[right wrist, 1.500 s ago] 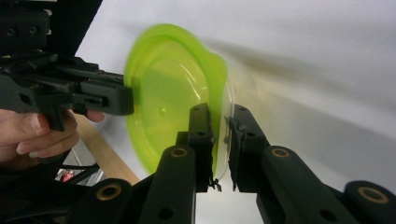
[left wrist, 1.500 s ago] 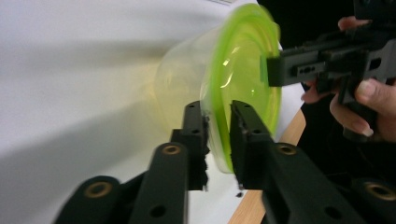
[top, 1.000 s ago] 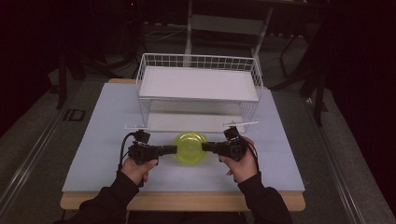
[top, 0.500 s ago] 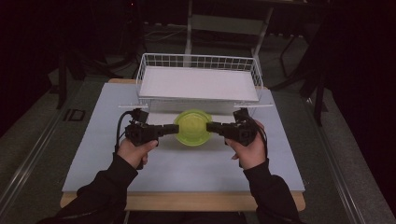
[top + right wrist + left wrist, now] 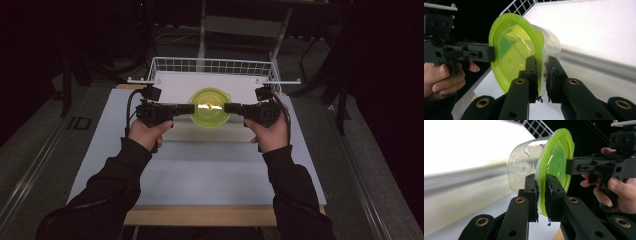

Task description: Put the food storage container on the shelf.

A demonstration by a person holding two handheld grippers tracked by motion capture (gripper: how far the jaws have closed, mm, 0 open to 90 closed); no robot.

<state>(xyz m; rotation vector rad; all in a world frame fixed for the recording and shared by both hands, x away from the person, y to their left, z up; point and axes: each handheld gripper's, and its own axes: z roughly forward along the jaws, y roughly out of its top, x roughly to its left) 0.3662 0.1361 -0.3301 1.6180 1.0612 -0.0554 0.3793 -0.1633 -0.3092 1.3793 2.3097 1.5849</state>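
While both hands reach forward over the white table, the left gripper and the right gripper face each other and carry a clear container with a lime-green lid between them, lifted off the tabletop just in front of the white wire basket. From the left gripper view, the two black jaws are pinched onto the lid's rim, the foam pads pressing either side of the green edge, with the clear tub bulging away to the left of the lid. The right gripper shows farther off there, its tip against the opposite edge of the lid, held by the person's right hand. Along the right gripper view, the jaws are likewise clamped on the rim where lid meets tub, the green lid to the left and the clear body to the right. The left hand and its gripper grasp the far edge. The container is held level between the two grippers in the high view, its lid facing upward.
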